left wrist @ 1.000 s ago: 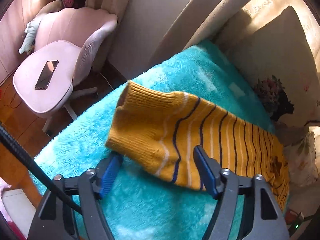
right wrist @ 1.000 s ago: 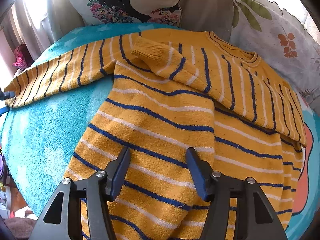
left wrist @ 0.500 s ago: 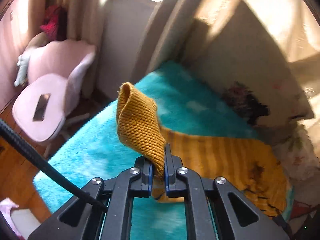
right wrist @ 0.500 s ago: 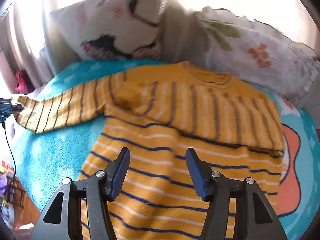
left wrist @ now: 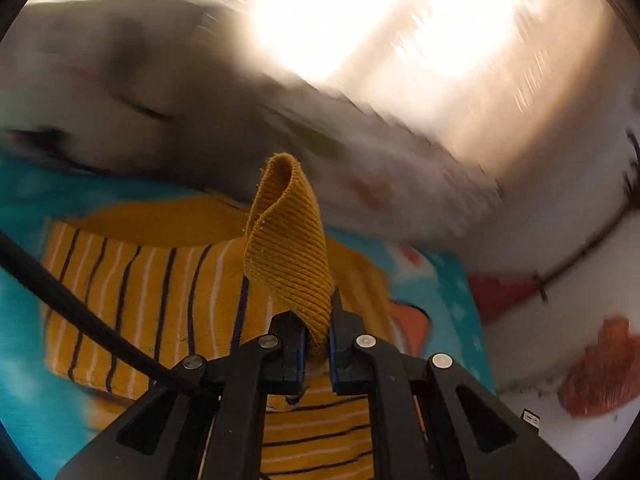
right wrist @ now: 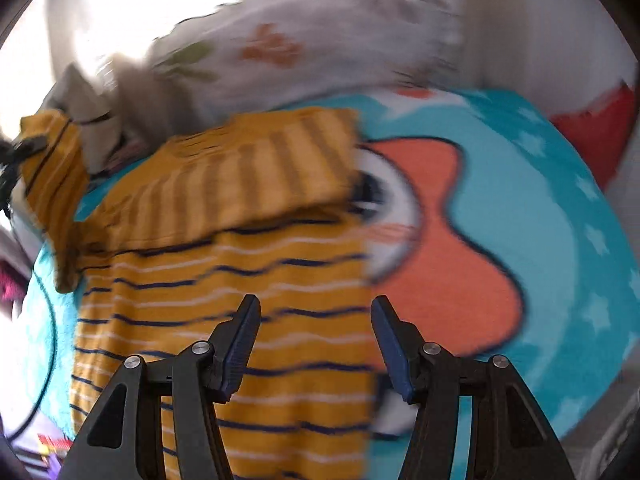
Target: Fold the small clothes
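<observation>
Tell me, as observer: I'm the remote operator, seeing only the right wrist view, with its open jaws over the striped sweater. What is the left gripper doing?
Observer: The left gripper is shut on the sleeve cuff, a plain ribbed mustard band.
Operator: Is the cuff lying flat?
Observer: No, it stands up from the jaws, looped over at its top.
Operator: What lies beneath it?
Observer: The sweater body, on the teal blanket.
</observation>
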